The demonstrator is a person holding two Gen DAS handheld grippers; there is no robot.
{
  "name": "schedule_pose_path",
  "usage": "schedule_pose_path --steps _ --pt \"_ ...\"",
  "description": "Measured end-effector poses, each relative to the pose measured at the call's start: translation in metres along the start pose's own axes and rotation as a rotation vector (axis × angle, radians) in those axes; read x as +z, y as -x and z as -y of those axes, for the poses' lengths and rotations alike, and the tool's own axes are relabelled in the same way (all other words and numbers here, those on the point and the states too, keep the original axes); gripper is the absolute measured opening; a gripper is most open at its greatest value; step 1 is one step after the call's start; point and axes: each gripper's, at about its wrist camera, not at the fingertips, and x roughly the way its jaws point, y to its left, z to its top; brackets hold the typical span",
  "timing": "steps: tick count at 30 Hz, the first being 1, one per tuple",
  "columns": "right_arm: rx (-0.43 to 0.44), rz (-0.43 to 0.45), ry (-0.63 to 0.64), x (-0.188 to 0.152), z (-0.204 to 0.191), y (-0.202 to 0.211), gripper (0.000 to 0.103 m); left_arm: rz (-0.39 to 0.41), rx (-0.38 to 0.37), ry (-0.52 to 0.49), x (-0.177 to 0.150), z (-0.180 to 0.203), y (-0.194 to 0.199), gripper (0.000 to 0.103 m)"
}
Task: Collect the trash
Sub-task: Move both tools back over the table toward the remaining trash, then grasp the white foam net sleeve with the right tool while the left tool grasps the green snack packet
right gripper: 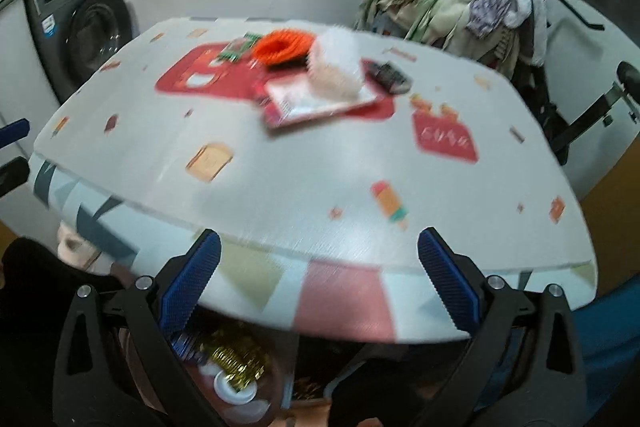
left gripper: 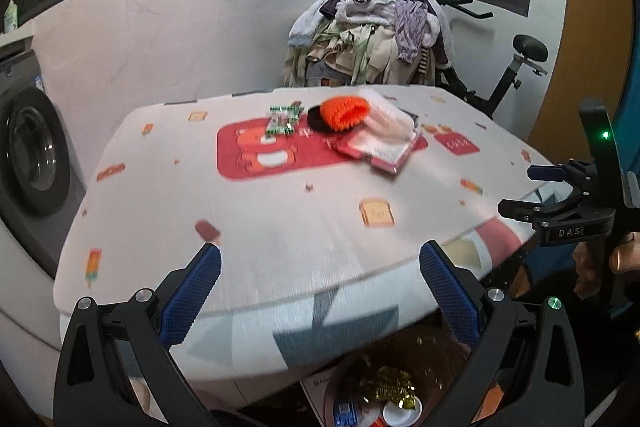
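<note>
Both the left gripper (left gripper: 320,283) and right gripper (right gripper: 319,267) hang spread and empty above the bin (left gripper: 384,399). Across the worktop (left gripper: 280,227), the blurred green wrapper (left gripper: 283,118), probably trash, could be mistaken for keepers nearby.

Dim indoor light, motion blur, perhaps fisheye-warped edges.

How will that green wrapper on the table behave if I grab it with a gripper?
The green wrapper looks thin and crumpled, so it is probably very light and floppy, likely to fold between the fingers. It lies nearly flat on the tablecloth, so it may slide rather than lift. It seems unlikely to roll or break.
</note>
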Motion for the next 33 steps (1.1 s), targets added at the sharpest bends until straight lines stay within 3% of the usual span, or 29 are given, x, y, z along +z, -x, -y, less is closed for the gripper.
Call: schedule_pose_path --steps 5,9,13,18,22,27,28,29,33 --pt "0.026 0.047 -0.015 0.027 0.018 -0.002 0.097 0.025 0.016 0.027 0.03 -0.018 -0.006 0.097" --pt "0.018 0.099 -0.02 0.047 0.027 -0.005 0.097 0.03 0.091 -0.039 0.051 -0.029 -0.017 0.097" --pt "0.003 0.141 -0.014 0.066 0.034 -0.012 0.097 0.02 0.091 -0.042 0.068 -0.047 -0.031 0.097" --pt "0.037 0.083 -0.032 0.088 0.048 -0.042 0.097 -0.015 0.085 -0.037 0.081 -0.063 -0.055 0.097" --pt "-0.03 0.04 -0.038 0.105 0.054 -0.069 0.097 -0.04 0.12 -0.036 0.091 -0.076 -0.077 0.097" --pt "0.011 0.051 -0.084 0.132 0.074 -0.11 0.094 -0.054 0.09 -0.02 0.104 -0.091 -0.105 0.097" --pt "0.018 0.052 -0.091 0.136 0.076 -0.116 0.086 -0.054 0.091 -0.017 0.106 -0.093 -0.111 0.097" --pt "0.039 0.043 -0.108 0.143 0.079 -0.128 0.079 -0.057 0.09 -0.011 0.109 -0.095 -0.118 0.097" --pt "0.165 0.01 -0.203 0.163 0.084 -0.164 0.077 -0.078 0.052 0.042 0.119 -0.105 -0.145 0.097"
